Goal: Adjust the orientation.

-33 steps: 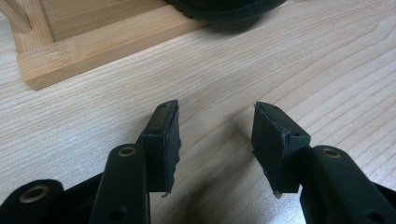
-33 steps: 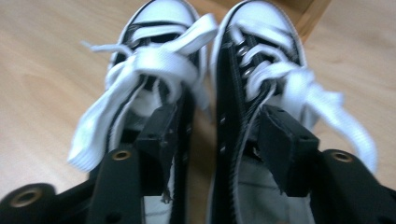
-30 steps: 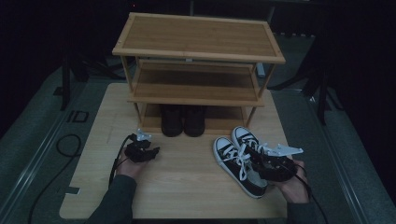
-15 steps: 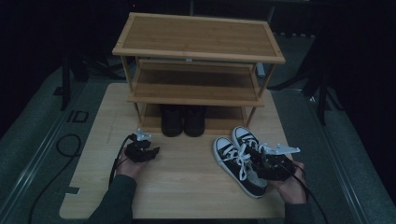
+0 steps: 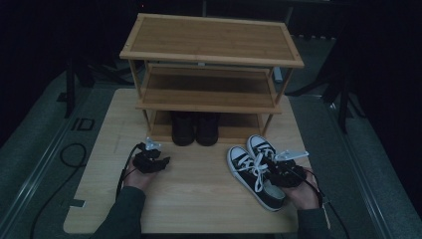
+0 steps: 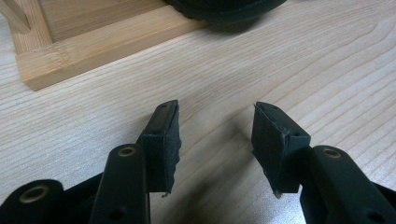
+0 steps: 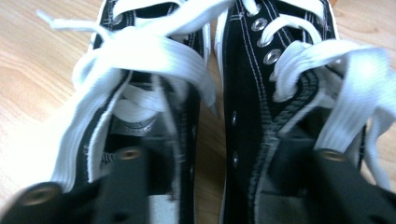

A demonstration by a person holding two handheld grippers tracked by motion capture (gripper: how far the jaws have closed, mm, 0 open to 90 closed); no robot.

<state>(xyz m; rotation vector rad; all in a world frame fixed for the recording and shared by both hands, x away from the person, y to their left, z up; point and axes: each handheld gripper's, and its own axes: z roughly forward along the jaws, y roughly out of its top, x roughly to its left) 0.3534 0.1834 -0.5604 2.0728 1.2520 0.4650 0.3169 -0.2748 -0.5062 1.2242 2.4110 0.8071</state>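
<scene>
A pair of black canvas sneakers (image 5: 251,172) with white laces lies on the wooden table (image 5: 199,199) at the front right. My right gripper (image 5: 279,172) reaches into them from the heel side. In the right gripper view, one jaw sits inside each shoe, with the shoes' inner sides (image 7: 233,107) between the jaws of my right gripper (image 7: 224,172). Those jaws have just been closing, and a strip of table still shows between the shoes. My left gripper (image 5: 158,162) rests low over the table at the left, open and empty (image 6: 217,135).
A three-level bamboo shoe rack (image 5: 209,50) stands at the back of the table. A pair of black boots (image 5: 195,128) sits on its lowest level; one toe (image 6: 224,7) and the rack's base rail (image 6: 93,46) lie just ahead of my left gripper.
My right gripper has settled slightly deeper into the sneakers. The left hand and its gripper have stayed put.
</scene>
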